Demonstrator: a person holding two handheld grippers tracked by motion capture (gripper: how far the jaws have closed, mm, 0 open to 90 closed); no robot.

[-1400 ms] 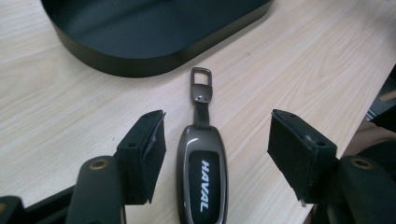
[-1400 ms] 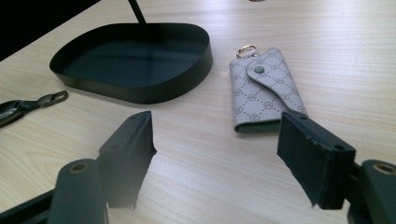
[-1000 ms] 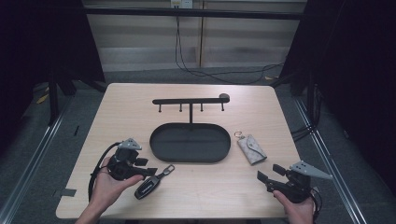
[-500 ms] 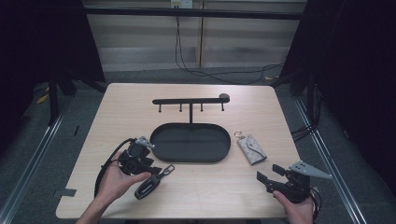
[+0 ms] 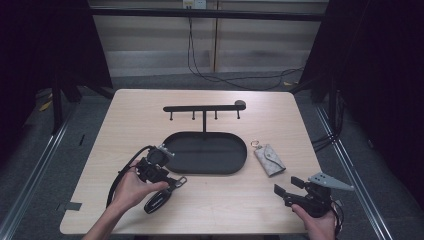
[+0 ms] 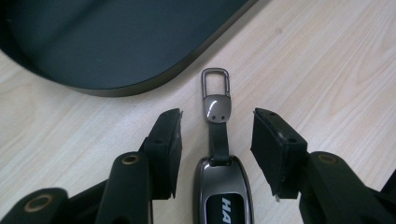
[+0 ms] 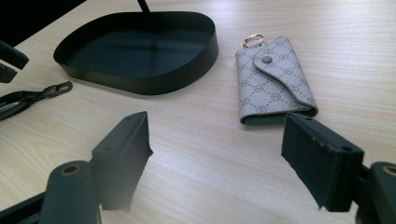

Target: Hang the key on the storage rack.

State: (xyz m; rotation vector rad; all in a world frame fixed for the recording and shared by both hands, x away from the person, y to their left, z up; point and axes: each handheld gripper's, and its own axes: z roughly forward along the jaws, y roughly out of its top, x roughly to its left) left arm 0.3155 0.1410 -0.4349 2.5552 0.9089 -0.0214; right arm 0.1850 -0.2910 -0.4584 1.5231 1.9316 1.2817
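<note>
One car key fob (image 6: 223, 189) lies flat on the table, dark grey metal around a glossy black face with white letters, a short black strap joining it to a polished metal tab and a rectangular clip (image 6: 215, 82) at its far end. It sits just short of the near left rim of the oval black tray (image 5: 240, 162), fob and tray apart. The left gripper (image 6: 217, 140) straddles the strap, its jaws apart with bare wood on both sides of the strap and no pad touching it. The right gripper (image 7: 217, 158) hovers near the table's front right corner, jaws apart with nothing between them, a grey patterned key pouch (image 7: 273, 81) with a snap flap and a small ring lying beyond it.

Pale wood-grain table (image 5: 210, 210) carries a black hook rack (image 5: 202, 108) standing from the tray's back edge. Around it are a dark room, grey floor, metal rails and a cable (image 5: 200, 60) trailing along the pale back wall.

Compared with a second ago, the left hand (image 5: 132, 187) has slid from the fob's left side toward the tray and lower over the strap, and its jaws have just been closing with the strap between them. The right gripper keeps its place.
</note>
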